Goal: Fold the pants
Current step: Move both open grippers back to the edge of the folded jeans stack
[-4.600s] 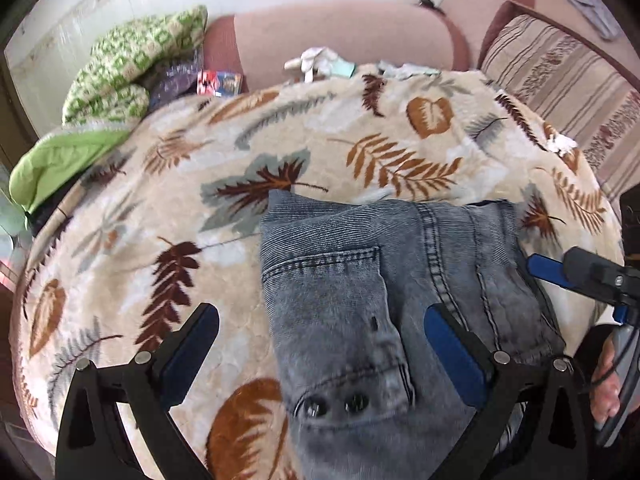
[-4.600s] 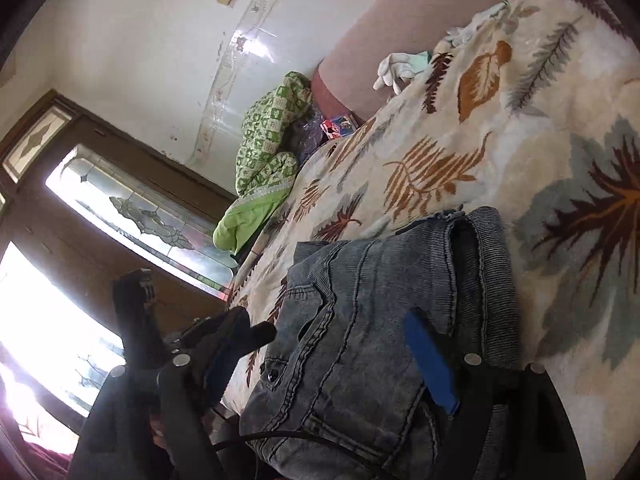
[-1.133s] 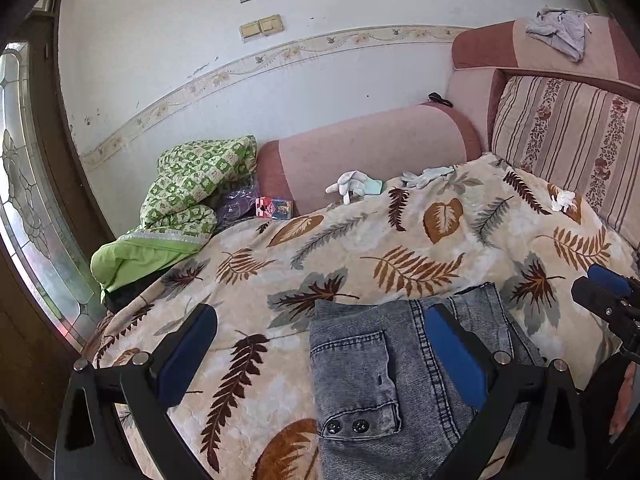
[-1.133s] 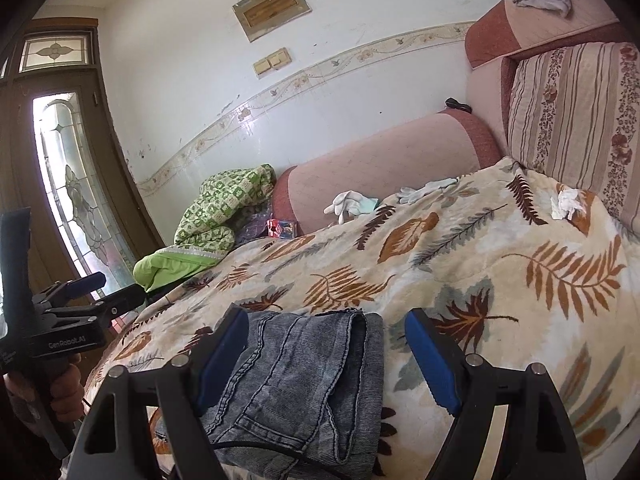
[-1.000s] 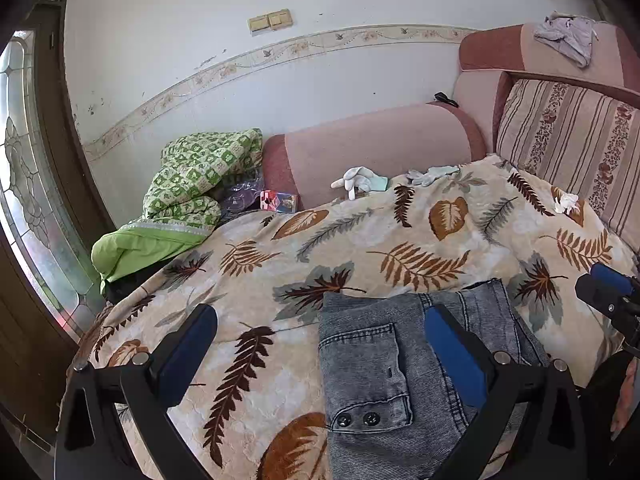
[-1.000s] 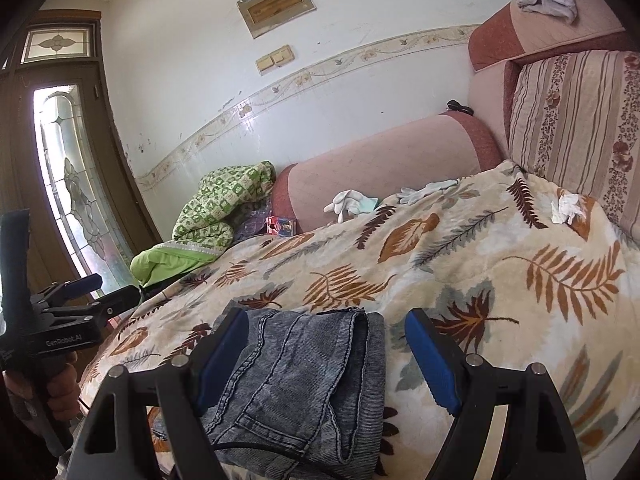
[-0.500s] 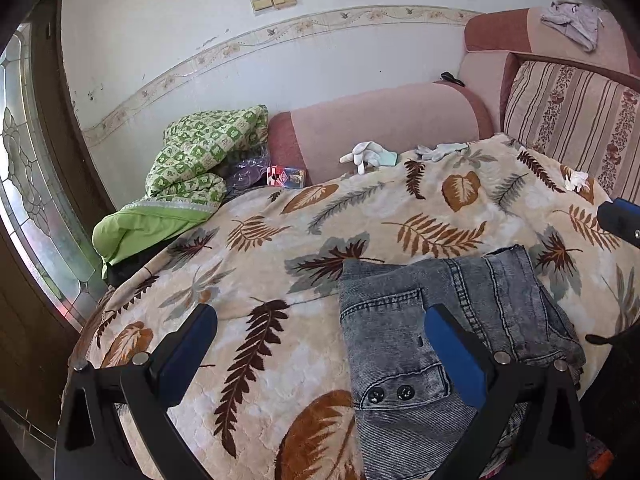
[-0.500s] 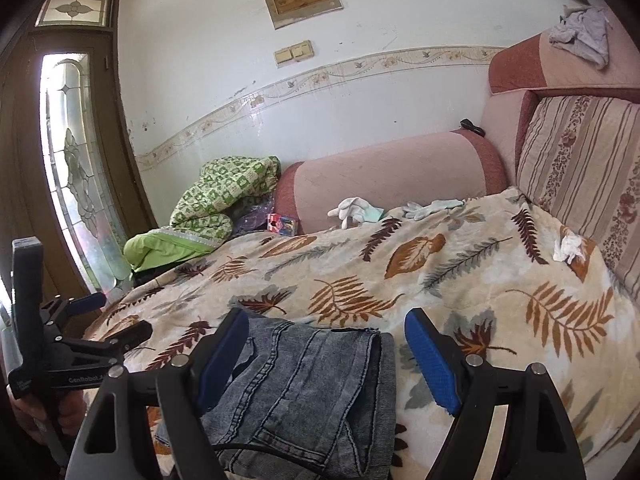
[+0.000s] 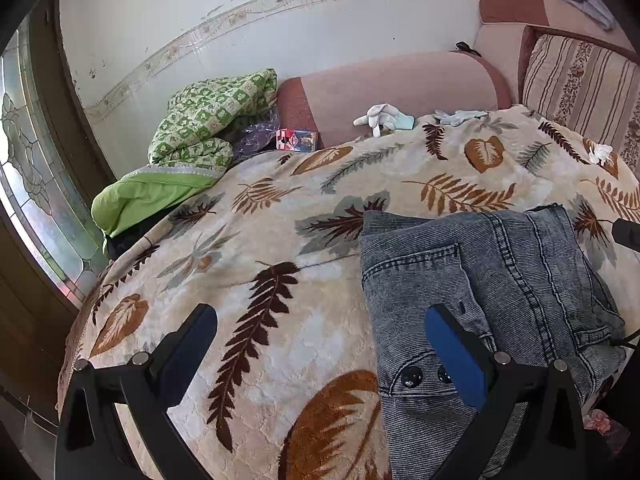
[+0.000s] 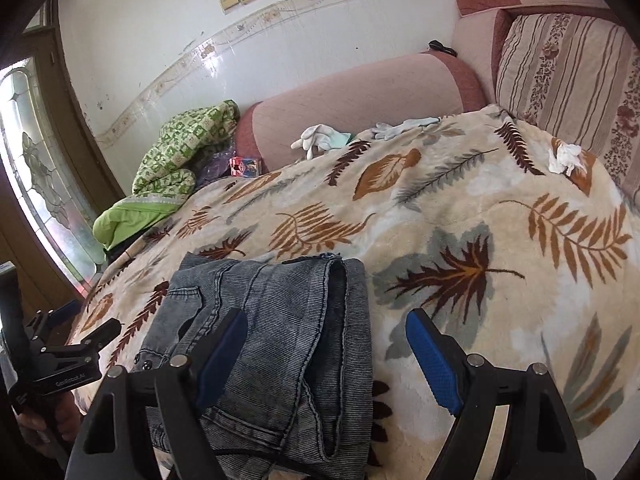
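Note:
The grey-blue jeans (image 9: 488, 288) lie folded in a compact stack on the leaf-print blanket (image 9: 280, 248), back pocket and two waist buttons facing up. They also show in the right wrist view (image 10: 280, 320). My left gripper (image 9: 320, 344) is open and empty above the blanket, its right finger over the jeans' waist. My right gripper (image 10: 328, 352) is open and empty, straddling the right folded edge of the jeans. The left gripper's body (image 10: 60, 368) shows at the lower left of the right wrist view.
A pink bolster (image 9: 400, 88) and striped cushion (image 9: 580, 80) line the back. White gloves (image 9: 380, 118), a small red box (image 9: 298, 140), a green quilt (image 9: 200, 128) and a crumpled tissue (image 10: 564, 156) lie around the blanket's edges. A glass door (image 9: 24, 200) stands at left.
Both grippers have tilted down and come closer to the jeans after having risen above them. The folded jeans have not moved.

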A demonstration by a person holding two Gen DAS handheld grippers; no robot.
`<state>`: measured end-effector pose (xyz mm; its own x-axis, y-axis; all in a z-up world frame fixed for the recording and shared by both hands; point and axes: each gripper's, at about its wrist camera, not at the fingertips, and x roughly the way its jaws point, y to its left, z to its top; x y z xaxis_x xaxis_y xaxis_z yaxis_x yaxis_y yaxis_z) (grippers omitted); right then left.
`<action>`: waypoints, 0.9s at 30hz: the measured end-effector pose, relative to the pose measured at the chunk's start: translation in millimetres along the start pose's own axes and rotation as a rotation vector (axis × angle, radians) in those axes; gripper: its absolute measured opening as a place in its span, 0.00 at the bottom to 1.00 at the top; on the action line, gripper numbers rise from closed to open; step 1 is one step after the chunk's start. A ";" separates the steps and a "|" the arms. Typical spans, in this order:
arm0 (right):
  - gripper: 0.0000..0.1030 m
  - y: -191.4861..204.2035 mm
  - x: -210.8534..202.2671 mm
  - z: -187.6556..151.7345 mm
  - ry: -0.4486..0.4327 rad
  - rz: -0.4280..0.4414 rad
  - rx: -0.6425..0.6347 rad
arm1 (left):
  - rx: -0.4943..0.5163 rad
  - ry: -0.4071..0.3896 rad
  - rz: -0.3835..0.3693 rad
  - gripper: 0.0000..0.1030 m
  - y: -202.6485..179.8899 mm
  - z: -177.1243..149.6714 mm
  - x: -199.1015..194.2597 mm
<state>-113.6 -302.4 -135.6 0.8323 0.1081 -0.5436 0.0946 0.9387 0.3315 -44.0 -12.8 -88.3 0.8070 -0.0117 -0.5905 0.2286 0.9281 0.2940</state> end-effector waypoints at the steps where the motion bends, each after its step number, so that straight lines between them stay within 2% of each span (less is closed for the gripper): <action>1: 0.81 -0.1 0.3 -1.1 -0.006 0.007 -0.005 | -0.001 -0.004 0.002 1.00 0.5 0.3 -0.4; 27: 0.81 8.3 16.2 -10.0 0.020 0.039 -0.033 | -0.055 0.053 -0.018 1.00 14.7 -14.0 21.2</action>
<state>-104.8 -289.5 -149.4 0.8239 0.1508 -0.5463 0.0443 0.9438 0.3275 -31.2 5.8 -107.0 0.7725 -0.0099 -0.6350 0.2112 0.9470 0.2421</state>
